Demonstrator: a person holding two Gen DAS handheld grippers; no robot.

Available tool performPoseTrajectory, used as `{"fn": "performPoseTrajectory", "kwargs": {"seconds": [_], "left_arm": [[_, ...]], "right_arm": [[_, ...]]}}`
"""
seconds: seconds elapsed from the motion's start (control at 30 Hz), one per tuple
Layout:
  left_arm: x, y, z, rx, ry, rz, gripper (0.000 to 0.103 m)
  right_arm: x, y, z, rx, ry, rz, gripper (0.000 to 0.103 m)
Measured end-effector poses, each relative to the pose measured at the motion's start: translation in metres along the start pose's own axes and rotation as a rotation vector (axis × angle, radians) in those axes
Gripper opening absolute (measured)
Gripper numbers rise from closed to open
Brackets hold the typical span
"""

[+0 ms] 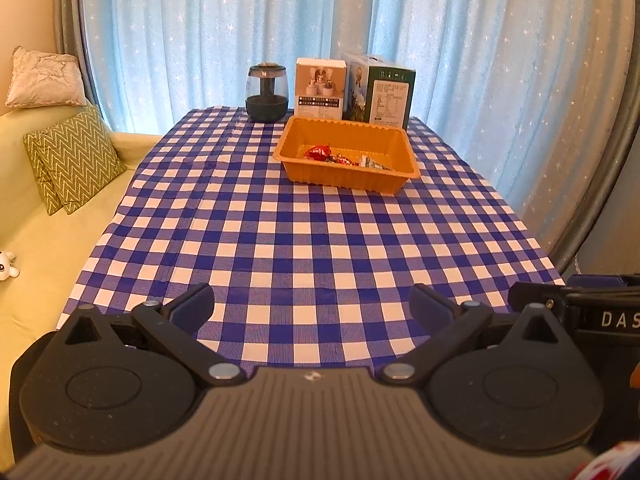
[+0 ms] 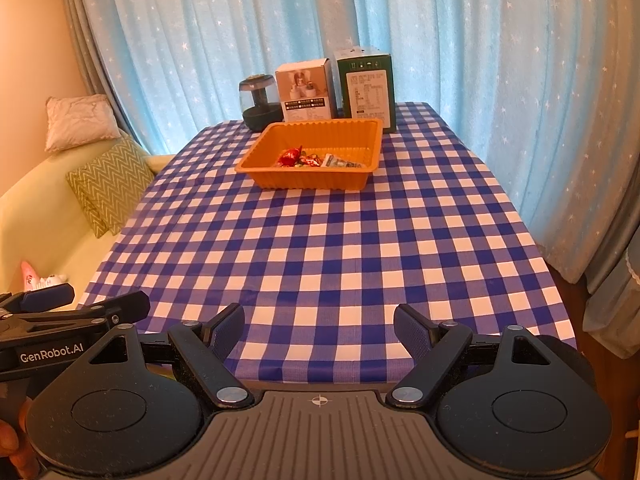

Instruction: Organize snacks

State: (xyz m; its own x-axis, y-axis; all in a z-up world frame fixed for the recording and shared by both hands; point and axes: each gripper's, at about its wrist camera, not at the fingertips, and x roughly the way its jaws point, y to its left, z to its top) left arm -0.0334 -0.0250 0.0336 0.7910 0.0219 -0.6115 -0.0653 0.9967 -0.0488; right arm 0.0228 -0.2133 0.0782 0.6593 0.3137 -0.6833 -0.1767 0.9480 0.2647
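Both grippers are held low over the near edge of the table, side by side and pointing forward along its length toward the far end. The left gripper (image 1: 311,308) has its jaws spread wide with nothing between them, only the blue and white checked tablecloth (image 1: 304,240) showing in the gap. The right gripper (image 2: 319,330) is likewise released and empty, level with its neighbour, whose fingers (image 2: 48,296) show at the left edge of the right wrist view. Well ahead of both, toward the far end of the table, sits an orange tray (image 1: 396,136) holding the snacks (image 1: 320,153): a few wrapped sweets in red foil and a pale packet (image 2: 340,161) lying flat on its bottom. Behind the tray, along the far edge, stand a dark jar (image 1: 267,93), a white box (image 1: 320,88) and a green box (image 1: 390,94), close together in a row. A yellow sofa (image 1: 48,248) with a green zigzag cushion (image 1: 76,158) runs along the table's left side, and pale blue curtains (image 1: 224,28) hang behind.
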Motion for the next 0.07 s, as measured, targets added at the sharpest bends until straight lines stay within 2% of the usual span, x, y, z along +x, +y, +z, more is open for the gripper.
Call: {"fn": "performPoseTrajectory", "kwargs": {"seconds": [0.07], "left_arm": [[0.0001,0.0002,0.0002,-0.001,-0.001,-0.001,0.103]], "right_arm": [[0.0002,0.0,-0.0005,0.001,0.001,0.0,0.081]]}}
